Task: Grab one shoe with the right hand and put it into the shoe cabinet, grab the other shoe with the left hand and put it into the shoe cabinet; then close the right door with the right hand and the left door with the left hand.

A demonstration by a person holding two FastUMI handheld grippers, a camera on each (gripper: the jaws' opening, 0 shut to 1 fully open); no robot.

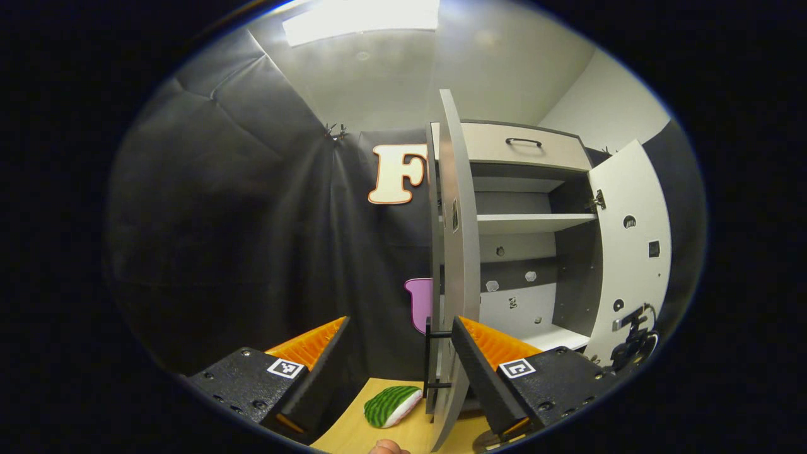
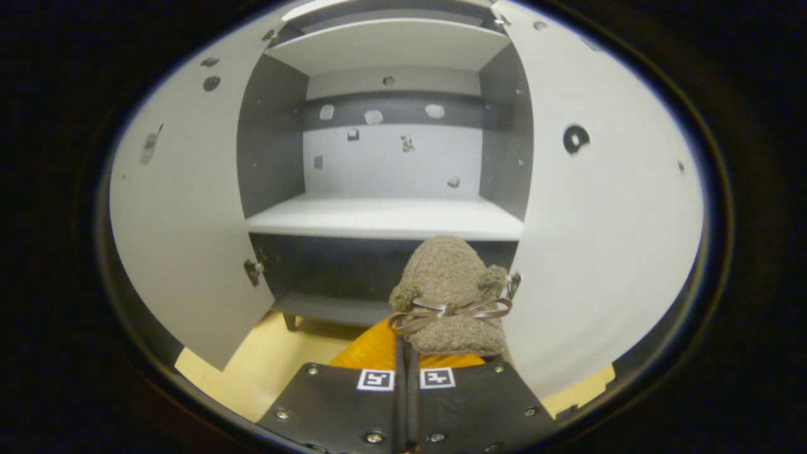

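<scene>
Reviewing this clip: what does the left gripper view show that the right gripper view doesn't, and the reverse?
Left gripper view: the open left claw, a green striped object on the wooden floor, and a top drawer with a handle. Right gripper view: the right claw shut on a brown fuzzy shoe in front of the lower shelf. Both: the shoe cabinet, doors open.

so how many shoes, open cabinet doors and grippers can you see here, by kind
shoes: 1, brown shoe
open cabinet doors: 2, left door, right door
grippers: 2, left gripper, right gripper
total: 5
</scene>
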